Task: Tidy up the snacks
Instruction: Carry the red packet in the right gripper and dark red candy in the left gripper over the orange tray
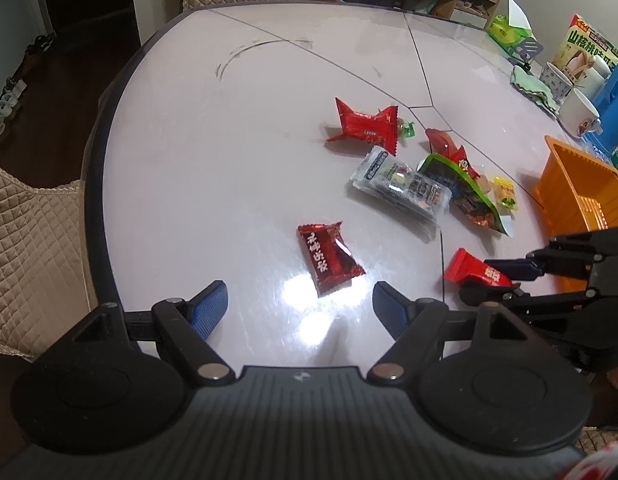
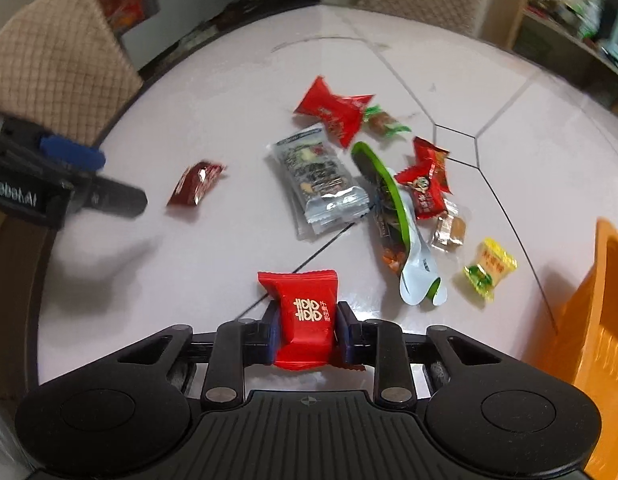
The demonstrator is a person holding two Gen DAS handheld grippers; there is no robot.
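Red candy (image 2: pixel 305 316) pinched in right gripper (image 2: pixel 305 334) at lower centre, orange bin (image 2: pixel 589 320) close at right edge; left gripper (image 1: pixel 299 308) gapes empty, dark-red candy (image 1: pixel 329 258) just ahead.

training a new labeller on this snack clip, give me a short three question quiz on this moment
1. True or false: the right gripper is shut on the red packet with gold characters.
2. Which thing lies closest in front of the open left gripper? A) the dark red candy B) a green apple C) a glass jar
3. Fill in: the basket at the table's right edge is ___ in colour.

Key: 1 true; 2 A; 3 orange
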